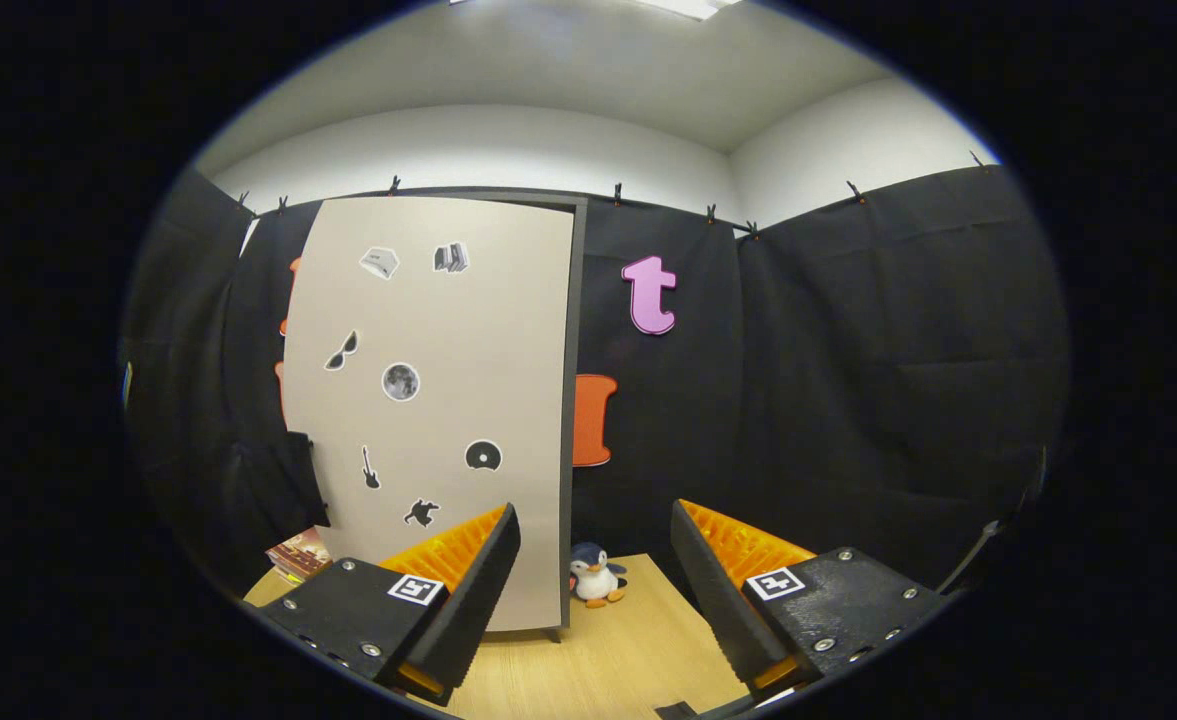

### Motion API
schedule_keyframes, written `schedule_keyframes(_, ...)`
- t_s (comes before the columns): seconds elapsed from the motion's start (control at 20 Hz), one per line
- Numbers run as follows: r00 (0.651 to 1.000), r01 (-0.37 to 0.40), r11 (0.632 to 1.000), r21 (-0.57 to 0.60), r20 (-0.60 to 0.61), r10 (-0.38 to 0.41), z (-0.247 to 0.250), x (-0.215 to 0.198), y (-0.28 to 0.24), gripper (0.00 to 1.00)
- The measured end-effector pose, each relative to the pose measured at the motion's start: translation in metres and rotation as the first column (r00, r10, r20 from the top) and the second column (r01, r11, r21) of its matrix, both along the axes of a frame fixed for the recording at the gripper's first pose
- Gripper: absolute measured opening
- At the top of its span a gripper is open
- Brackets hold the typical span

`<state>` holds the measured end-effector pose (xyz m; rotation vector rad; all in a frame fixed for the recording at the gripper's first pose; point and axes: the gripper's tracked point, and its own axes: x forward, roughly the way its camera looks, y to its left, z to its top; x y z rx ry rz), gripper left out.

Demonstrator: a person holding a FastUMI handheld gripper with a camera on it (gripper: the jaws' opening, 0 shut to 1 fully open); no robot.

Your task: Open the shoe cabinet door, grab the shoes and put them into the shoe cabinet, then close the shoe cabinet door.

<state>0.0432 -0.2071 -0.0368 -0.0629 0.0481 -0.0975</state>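
The shoe cabinet (438,410) stands on the wooden table (628,650) just beyond the fingers, a tall pale box with a dark frame down its right edge; the broad beige face turned toward the camera, dotted with small stickers, is the shoe cabinet door (448,330), and it appears to lie flush with the frame, so I judge it closed; whether that means the first step is not yet begun or the last one is finished cannot be told from this alone, though no shoes are to be seen on the table, and the inside of the cabinet is hidden; the gripper (596,560) is held up level in front of the cabinet, its two fingers spread wide apart with nothing between them, the left finger (468,590) overlapping the door's lower corner in the picture but apparently short of touching it; a small toy penguin (596,575) sits on the table just beside the cabinet's right foot, seen through the gap between the fingers; a stack of books (298,555) lies at the cabinet's left; on balance the door awaits opening.
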Motion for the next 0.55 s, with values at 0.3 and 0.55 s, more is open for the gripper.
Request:
schedule_keyframes(0.3,0.999,-0.047,0.999,0.010,0.009,0.047,0.000,0.016,-0.002,0.94)
schedule_keyframes(0.55,0.997,-0.074,0.997,0.004,0.005,0.074,-0.001,0.027,-0.003,0.95)
